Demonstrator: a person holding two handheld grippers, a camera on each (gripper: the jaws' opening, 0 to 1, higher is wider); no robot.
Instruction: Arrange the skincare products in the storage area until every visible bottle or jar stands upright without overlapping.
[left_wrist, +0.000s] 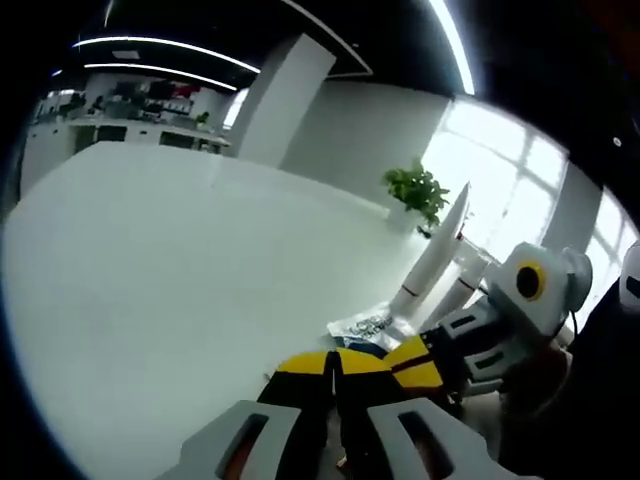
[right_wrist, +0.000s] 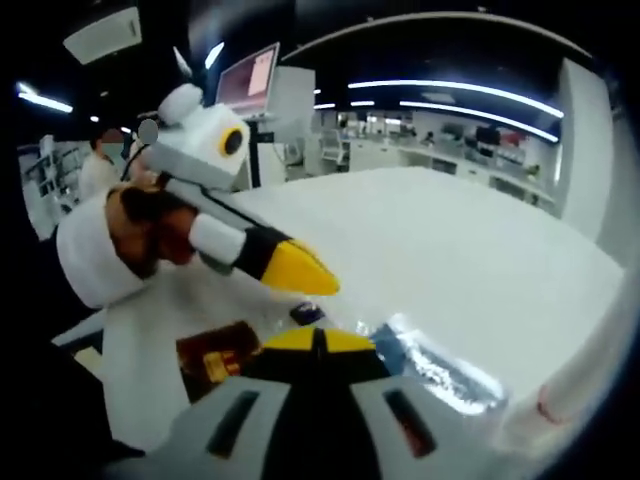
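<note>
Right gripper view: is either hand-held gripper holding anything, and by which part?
Nothing is held. The right hand-held gripper and the left hand-held gripper both have their yellow tips closed on nothing.

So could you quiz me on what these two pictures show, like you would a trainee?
1. True or false: the yellow tips of the left gripper are spread wide apart.
2. What lies on the table just beyond the right gripper? A: a shiny foil packet. B: a red mug. C: an open laptop.
3. Fill in: the tabletop's colour is ___.

Key: 1 false, the tips are together. 2 A. 3 white.
</note>
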